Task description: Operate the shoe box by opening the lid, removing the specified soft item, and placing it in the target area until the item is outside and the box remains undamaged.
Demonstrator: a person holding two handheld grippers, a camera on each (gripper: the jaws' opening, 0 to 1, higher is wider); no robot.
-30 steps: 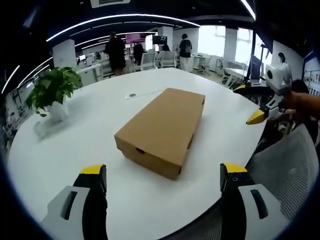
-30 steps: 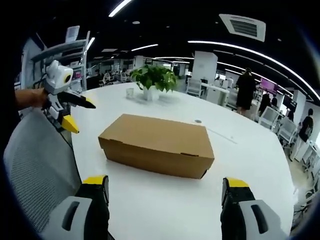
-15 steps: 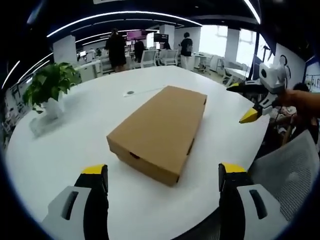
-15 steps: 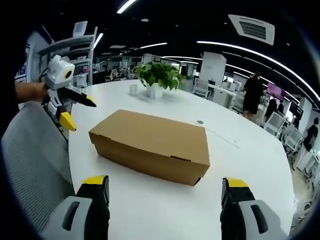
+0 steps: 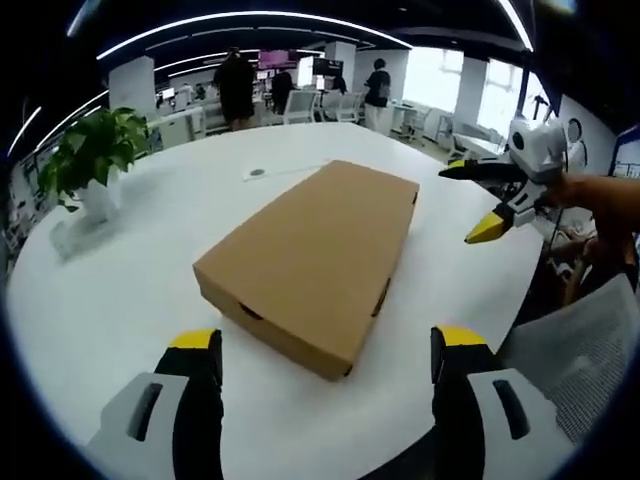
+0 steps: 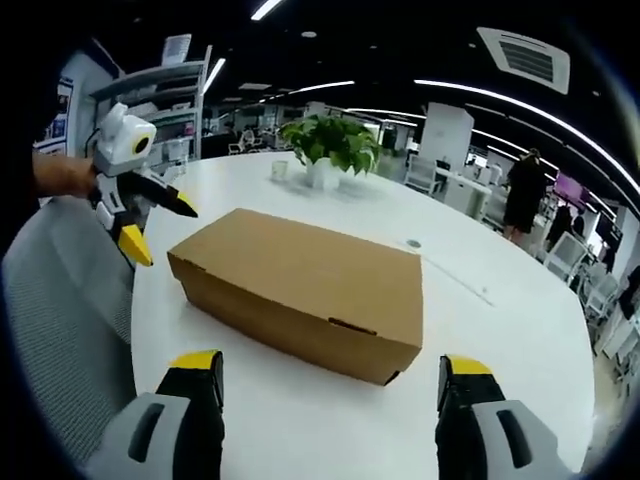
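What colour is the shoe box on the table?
Plain brown cardboard, unprinted; the shoe box shows best in the left gripper view.

Contents of the closed shoe box (image 5: 318, 258), hidden under its lid.

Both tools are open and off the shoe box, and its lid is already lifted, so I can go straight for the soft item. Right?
Not quite. The lid is not lifted: in the right gripper view the shoe box sits fully closed on the white table. The rest holds: the left tool and right tool are both open and off the box.
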